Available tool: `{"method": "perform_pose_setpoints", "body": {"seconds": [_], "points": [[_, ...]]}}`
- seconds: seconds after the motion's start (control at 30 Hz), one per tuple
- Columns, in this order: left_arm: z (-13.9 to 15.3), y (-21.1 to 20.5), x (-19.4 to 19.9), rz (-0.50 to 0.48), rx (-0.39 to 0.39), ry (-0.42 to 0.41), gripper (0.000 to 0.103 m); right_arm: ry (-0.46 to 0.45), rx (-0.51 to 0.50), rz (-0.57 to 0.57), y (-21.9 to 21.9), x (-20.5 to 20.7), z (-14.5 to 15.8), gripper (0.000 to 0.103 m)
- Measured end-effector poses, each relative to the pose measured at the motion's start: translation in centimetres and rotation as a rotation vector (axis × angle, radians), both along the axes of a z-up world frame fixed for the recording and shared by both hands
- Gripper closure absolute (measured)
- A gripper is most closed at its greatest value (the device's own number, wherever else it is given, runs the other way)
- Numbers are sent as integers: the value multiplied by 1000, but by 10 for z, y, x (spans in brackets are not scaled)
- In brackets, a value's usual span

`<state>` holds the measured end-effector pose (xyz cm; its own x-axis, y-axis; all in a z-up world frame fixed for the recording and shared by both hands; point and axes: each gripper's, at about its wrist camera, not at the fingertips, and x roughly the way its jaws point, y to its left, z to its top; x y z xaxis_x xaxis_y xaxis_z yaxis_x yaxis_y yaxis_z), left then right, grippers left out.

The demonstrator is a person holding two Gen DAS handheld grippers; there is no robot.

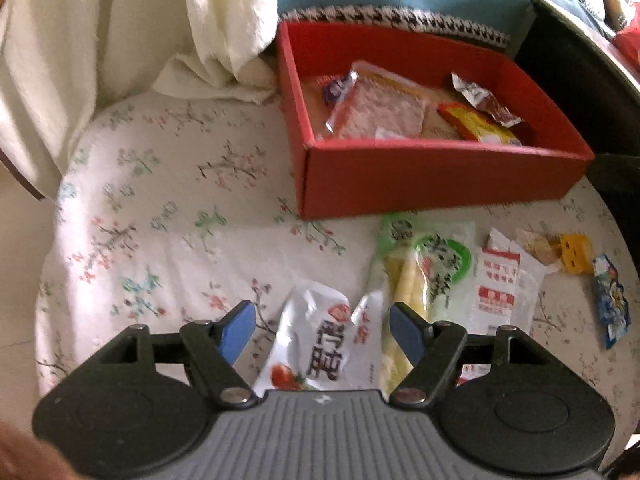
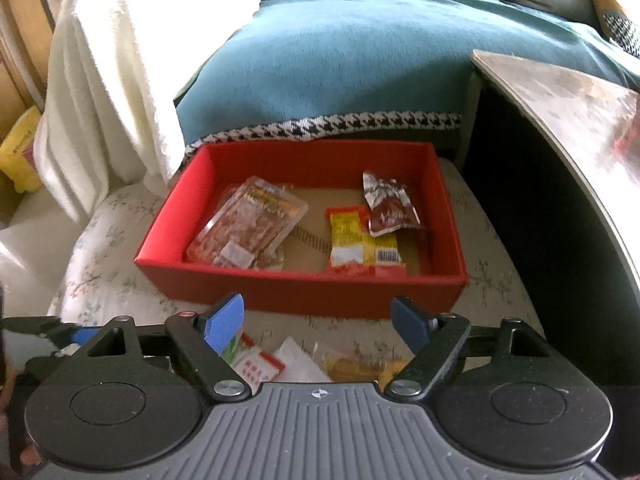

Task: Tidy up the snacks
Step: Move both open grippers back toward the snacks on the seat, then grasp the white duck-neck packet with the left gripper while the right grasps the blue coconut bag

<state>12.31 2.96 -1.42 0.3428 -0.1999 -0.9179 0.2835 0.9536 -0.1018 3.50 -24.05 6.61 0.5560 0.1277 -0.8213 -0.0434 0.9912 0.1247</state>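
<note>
White packet (image 1: pixel 320 344) — lower edge hidden.

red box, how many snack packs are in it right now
3 show: a clear meat pack on the left, a yellow-red packet in the middle, a dark brown pouch toward the right. Smaller ones may hide underneath.
</note>
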Motion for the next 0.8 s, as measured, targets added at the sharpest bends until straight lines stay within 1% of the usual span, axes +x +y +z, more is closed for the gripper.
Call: {"method": "perform_pose_setpoints", "body": {"seconds": [0.07, 0.1, 0.13, 0.2, 0.23, 0.37, 0.43, 0.5, 0.6, 0.8], "points": [[0, 0, -3, 2, -1, -11, 36, 2, -2, -11, -6, -7, 0, 17], [0, 0, -4, 1, -5, -12, 42, 4, -5, -23, -11, -12, 0, 17], [0, 1, -4, 3, -18, -5, 45, 7, -5, -34, -16, -15, 0, 17], [0, 4, -2, 19, -54, 19, 55, 15, -2, -70, -29, -23, -1, 17], [0, 5, -2, 21, -59, 25, 55, 20, -4, -87, -36, -27, -2, 17], [4, 1, -7, 0, -42, 22, 57, 50, -39, -194, -68, -40, -10, 17], [9, 1, -11, -15, -58, 15, 57, 77, -33, -247, -84, -44, -19, 17], [15, 2, -15, -20, -78, 10, 58, 108, -35, -272, -93, -46, -28, 17], [22, 4, -21, -16, -94, 2, 58, 169, -70, -255, -94, -45, -45, 17], [27, 9, -23, -10, -120, 2, 58, 254, -132, -156, -70, -36, -73, 17]]}}
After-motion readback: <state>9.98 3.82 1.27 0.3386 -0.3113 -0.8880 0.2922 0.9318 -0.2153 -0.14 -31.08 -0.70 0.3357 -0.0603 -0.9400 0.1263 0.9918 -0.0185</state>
